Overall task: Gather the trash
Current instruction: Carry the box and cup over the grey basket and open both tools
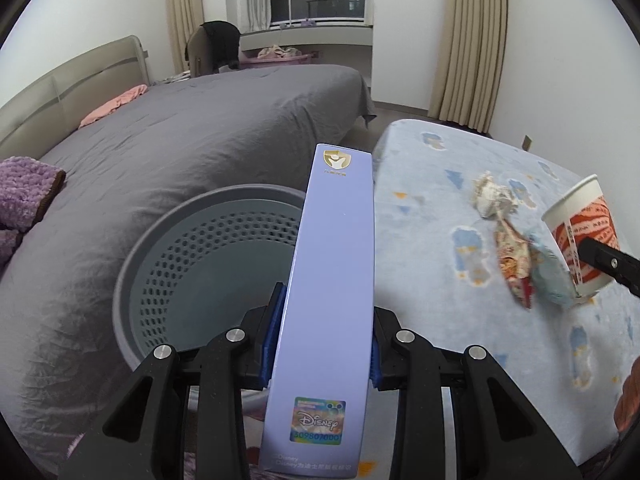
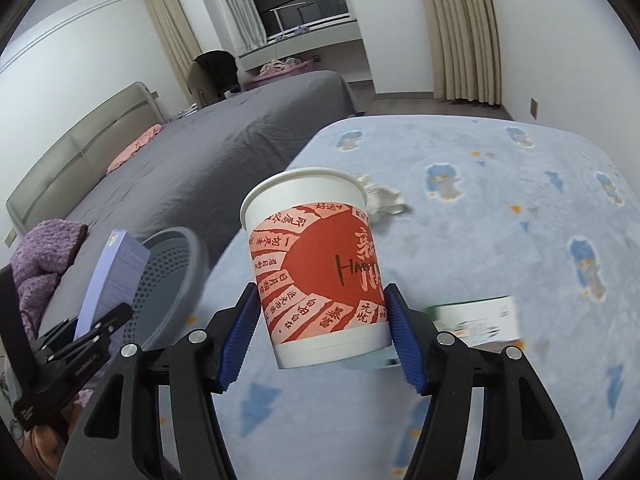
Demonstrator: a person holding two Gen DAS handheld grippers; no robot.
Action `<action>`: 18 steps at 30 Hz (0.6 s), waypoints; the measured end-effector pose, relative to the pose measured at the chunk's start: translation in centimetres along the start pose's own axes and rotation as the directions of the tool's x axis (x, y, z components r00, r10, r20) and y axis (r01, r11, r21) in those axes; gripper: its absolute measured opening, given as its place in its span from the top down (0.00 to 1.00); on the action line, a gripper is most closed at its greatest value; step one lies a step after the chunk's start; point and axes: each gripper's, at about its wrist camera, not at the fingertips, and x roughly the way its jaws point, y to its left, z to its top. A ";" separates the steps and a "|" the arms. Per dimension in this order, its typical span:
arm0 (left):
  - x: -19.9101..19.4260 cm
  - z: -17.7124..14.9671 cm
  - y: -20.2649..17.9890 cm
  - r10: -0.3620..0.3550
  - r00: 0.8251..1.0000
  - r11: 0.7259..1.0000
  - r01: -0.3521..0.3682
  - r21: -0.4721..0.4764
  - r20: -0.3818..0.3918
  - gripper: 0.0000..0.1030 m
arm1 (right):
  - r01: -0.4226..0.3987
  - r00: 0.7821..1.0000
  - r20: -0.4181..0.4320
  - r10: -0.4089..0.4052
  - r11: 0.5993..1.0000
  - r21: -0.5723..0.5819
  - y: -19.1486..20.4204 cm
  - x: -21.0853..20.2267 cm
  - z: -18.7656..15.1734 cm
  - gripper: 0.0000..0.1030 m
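Grippers are pinching trash: left (image 1: 326, 344) holding box (image 1: 332, 280) above bin (image 1: 168, 264), right (image 2: 324, 320) bringing cup (image 2: 316, 264); release is next.

One lavender box (image 1: 328, 280), one paper cup (image 2: 316, 264), one grey basket (image 1: 192, 264), two snack wrappers (image 1: 512, 264), one crumpled paper (image 1: 494, 198)

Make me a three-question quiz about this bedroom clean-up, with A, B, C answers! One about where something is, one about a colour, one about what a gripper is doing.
1. Where is the bin?
A. Between the two beds
B. On the windowsill
C. On the grey bed

2. What colour is the box?
A. Green
B. Lilac
C. Black

3. What is the right gripper doing?
A. Hanging open
B. Gripping the paper cup
C. Gripping a pillow

Answers: A, it sits in the gap between the beds; B, its sides are pale purple; B, both pads press the cup's sides.
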 end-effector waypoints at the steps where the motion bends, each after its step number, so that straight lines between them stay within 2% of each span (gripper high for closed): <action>1: 0.2 0.0 0.6 0.007 1.000 1.000 -0.007 0.000 0.002 0.68 | -0.009 1.000 -0.009 0.009 1.000 -0.009 0.9 0.4 -0.3 0.41; 12: 3.8 0.6 7.9 0.080 0.997 0.996 -0.080 -0.033 -0.005 0.67 | -0.104 0.990 -0.106 0.092 0.988 -0.113 11.4 7.2 -0.1 0.41; 18: 6.7 -0.2 10.8 0.081 0.995 0.992 -0.086 -0.089 -0.062 0.67 | -0.135 0.982 -0.151 0.109 0.976 -0.170 15.5 10.7 0.5 0.41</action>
